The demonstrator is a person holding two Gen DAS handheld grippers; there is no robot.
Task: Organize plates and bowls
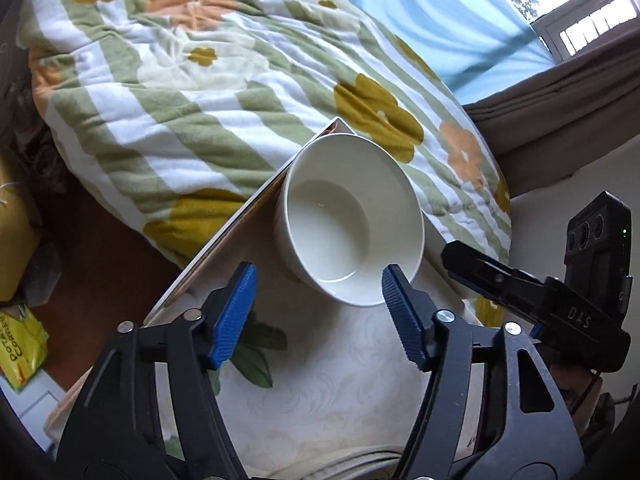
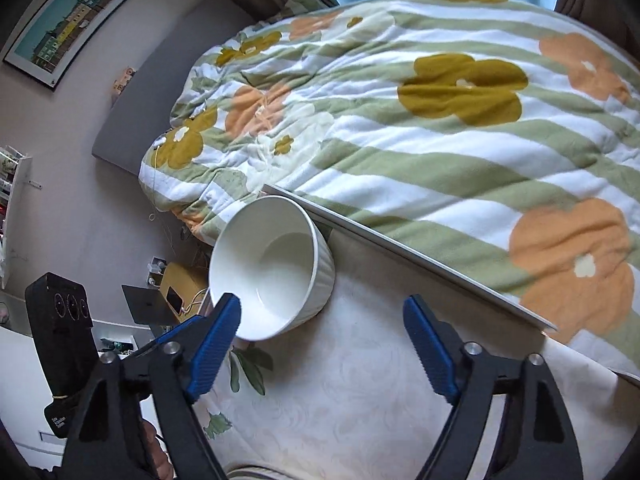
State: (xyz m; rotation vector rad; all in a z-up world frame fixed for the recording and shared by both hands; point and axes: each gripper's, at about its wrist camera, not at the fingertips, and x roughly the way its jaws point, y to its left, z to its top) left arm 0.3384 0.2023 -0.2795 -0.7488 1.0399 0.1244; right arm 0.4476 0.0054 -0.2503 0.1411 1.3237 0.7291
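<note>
Presently one white bowl (image 1: 348, 220) stands upright and empty on the table (image 1: 320, 380), near the far edge, close to a corner. Outer wall is ribbed, as seen from the right wrist view (image 2: 272, 272). Table surface carries a pale cloth with a faint scroll pattern and printed green leaves (image 2: 248, 364).

Left claw (image 1: 316, 316): jaws apart, nothing between the blue pads (image 1: 234, 312). Its right-hand pad overlaps the near rim of the bowl in the picture; contact cannot be told. Right claw (image 2: 324, 344): jaws apart, nothing between them. Its left-hand pad (image 2: 214, 344) overlaps the bowl's near rim in that view; contact again uncertain. Most of the bowl lies outside each claw's gap.

Each wrist view shows the other claw's black body and camera unit at its side (image 1: 560, 292).

Beyond the far table edge lies a bed with a quilt (image 1: 200, 92) striped green and white, with mustard and orange flowers. Light blue curtain (image 1: 420, 12) behind it. Framed picture (image 2: 76, 16) hangs on the wall at left in the right wrist view. Yellow packet (image 1: 20, 344) lies low at left, beside the table.
</note>
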